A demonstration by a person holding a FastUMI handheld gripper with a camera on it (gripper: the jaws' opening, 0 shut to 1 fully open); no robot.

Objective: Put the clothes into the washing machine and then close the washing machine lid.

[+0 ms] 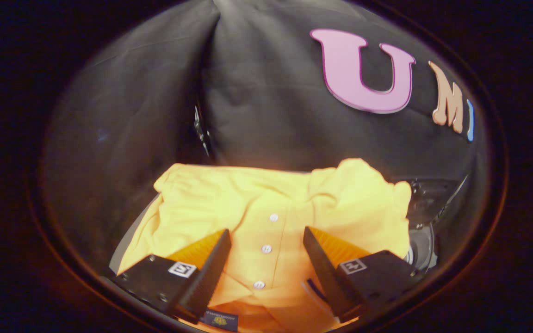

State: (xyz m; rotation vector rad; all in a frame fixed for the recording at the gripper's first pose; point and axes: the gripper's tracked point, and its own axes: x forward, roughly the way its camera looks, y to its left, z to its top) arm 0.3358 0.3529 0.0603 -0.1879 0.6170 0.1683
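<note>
Yellow shirt [266, 208] lay rumpled, soft cotton with three white buttons [266, 249], gripper [266, 240] fingers spread apart above its placket, grasping nothing, dark washing machine [426, 203] mostly hidden behind.

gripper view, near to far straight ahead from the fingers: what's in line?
Open gripper over the shirt → yellow shirt with its button strip between the fingers → shirt's far edge → black cloth wall.

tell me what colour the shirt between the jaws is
Yellow, with white buttons down its placket; the shirt lies between the open gripper in the gripper view.
</note>
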